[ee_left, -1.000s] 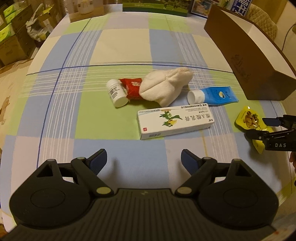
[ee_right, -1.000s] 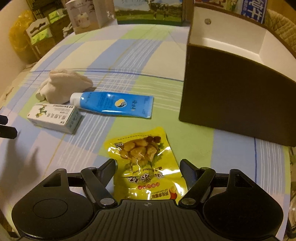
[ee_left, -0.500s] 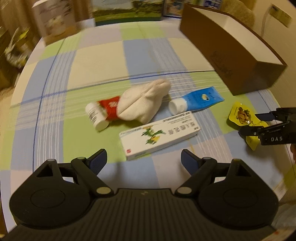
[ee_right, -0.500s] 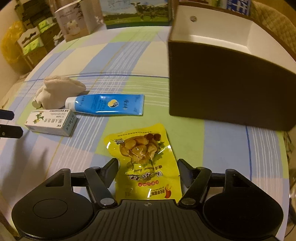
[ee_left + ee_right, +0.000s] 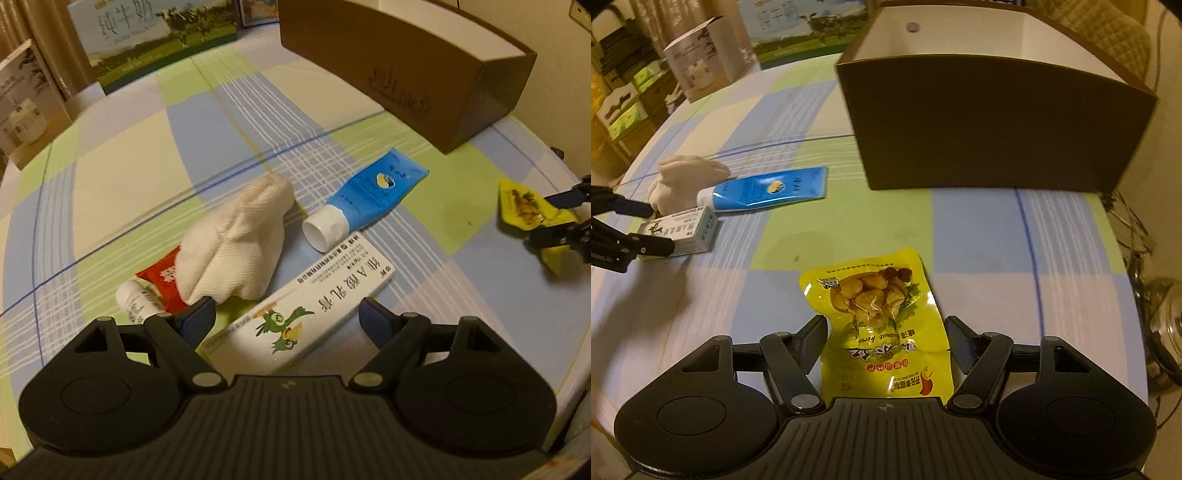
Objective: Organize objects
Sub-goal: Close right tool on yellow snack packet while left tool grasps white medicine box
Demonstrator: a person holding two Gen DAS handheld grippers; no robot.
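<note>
A white medicine box (image 5: 314, 310) with a green bird lies between the fingers of my left gripper (image 5: 284, 319), whose jaws are closing; the pads do not press on it. Just beyond lie a cream cloth (image 5: 236, 243), a red packet (image 5: 162, 277), a small white bottle (image 5: 135, 301) and a blue tube (image 5: 369, 192). My right gripper (image 5: 886, 336) straddles a yellow snack pouch (image 5: 879, 295) flat on the table, pads close to its edges and open. An open brown box (image 5: 997, 129) with a white inside stands behind it.
A checked cloth (image 5: 122, 166) covers the table. A milk carton case (image 5: 159, 33) and a white carton (image 5: 701, 55) stand at the far edge. The table edge (image 5: 1123, 258) runs close on the right, with a metal pot (image 5: 1167, 325) below it.
My left gripper rolled and came down over the white box, which now sits between its fingers. My right gripper shifted along the pouch, and its jaws narrowed around it.
</note>
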